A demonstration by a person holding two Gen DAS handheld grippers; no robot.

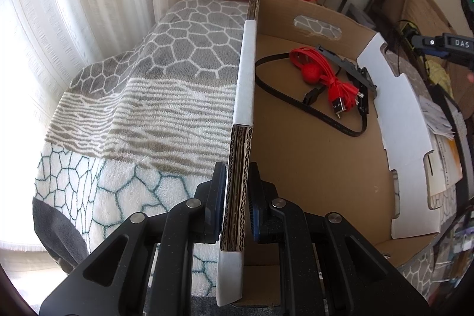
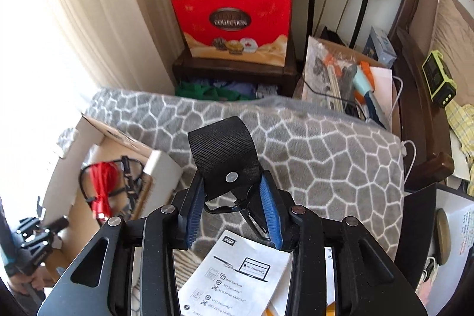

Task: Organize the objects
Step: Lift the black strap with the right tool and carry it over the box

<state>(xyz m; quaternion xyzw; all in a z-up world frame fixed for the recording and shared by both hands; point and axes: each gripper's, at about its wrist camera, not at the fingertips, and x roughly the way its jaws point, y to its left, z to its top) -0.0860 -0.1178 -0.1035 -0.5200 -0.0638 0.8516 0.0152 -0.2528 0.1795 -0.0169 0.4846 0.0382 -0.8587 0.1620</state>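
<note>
In the left wrist view my left gripper (image 1: 237, 197) is shut on the near side wall (image 1: 244, 79) of an open cardboard box (image 1: 311, 168). A coiled red USB cable (image 1: 323, 70), a flat black cable (image 1: 284, 94) and a dark plastic piece lie on the box floor. In the right wrist view my right gripper (image 2: 234, 200) is shut on a black mesh strap (image 2: 222, 150) with a snap button and a metal clip, held above the blanket. The box (image 2: 89, 165) lies to its lower left, with the red cable (image 2: 102, 185) inside.
A grey patterned blanket (image 2: 326, 156) covers the surface under the box. A printed leaflet (image 2: 237, 277) lies below the right gripper. Behind stand a red gift box (image 2: 234, 25), a bag of loose items (image 2: 340, 79), two black speakers and a green device (image 2: 438, 79).
</note>
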